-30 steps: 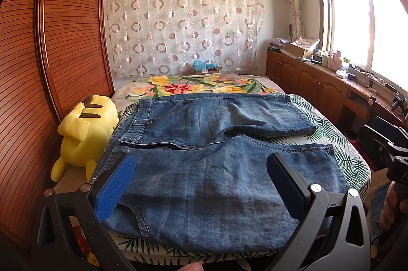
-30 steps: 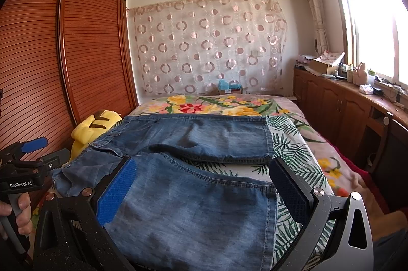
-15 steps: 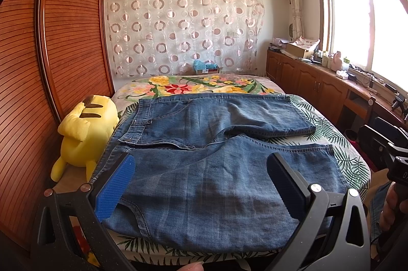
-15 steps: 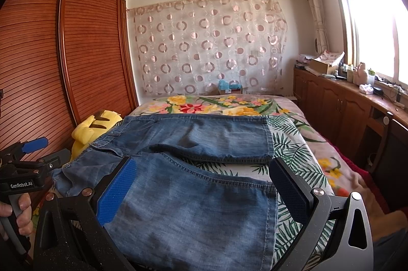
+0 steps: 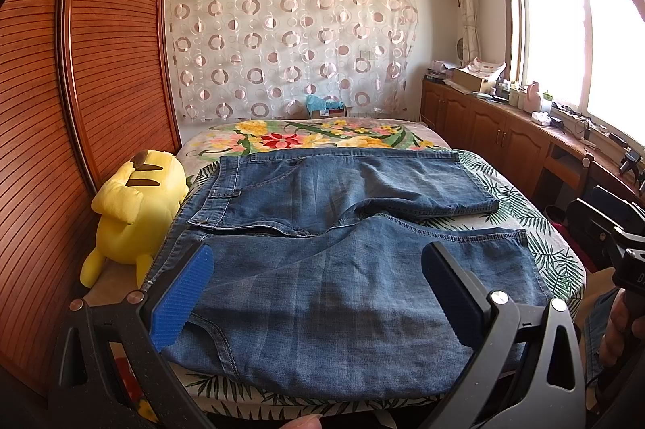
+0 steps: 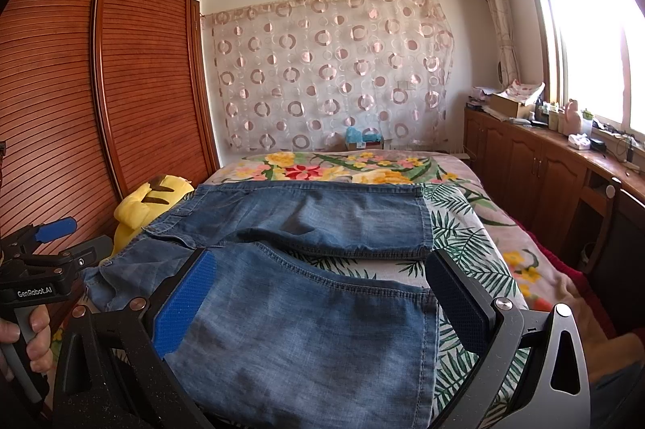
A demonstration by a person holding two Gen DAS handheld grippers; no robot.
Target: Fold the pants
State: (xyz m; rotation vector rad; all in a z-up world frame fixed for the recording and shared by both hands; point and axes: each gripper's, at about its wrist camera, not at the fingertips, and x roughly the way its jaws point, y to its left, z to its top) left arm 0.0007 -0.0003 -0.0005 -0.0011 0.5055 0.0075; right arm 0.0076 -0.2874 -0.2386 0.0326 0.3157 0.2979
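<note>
One pair of faded blue denim pants (image 5: 330, 267) lies spread flat on the single bed with its floral and leaf-print cover (image 5: 520, 207), waistband toward the wardrobe side, the two legs running side by side toward the window side. One yellow plush toy with brown-tipped ears (image 5: 133, 211) sits just beside the waistband, against the brown slatted wooden wardrobe (image 5: 100, 66).

There are two grippers. The left gripper (image 5: 318, 292) hangs above the near leg, its two blue-padded fingers (image 5: 183, 296) spread wide and holding nothing. The right gripper (image 6: 322, 300) hangs over the near leg's hem end, fingers likewise wide apart and empty.

The left view alone takes in the whole waistband and most of the plush toy. The right view alone shows the left gripper from outside at the frame's left edge.
</note>
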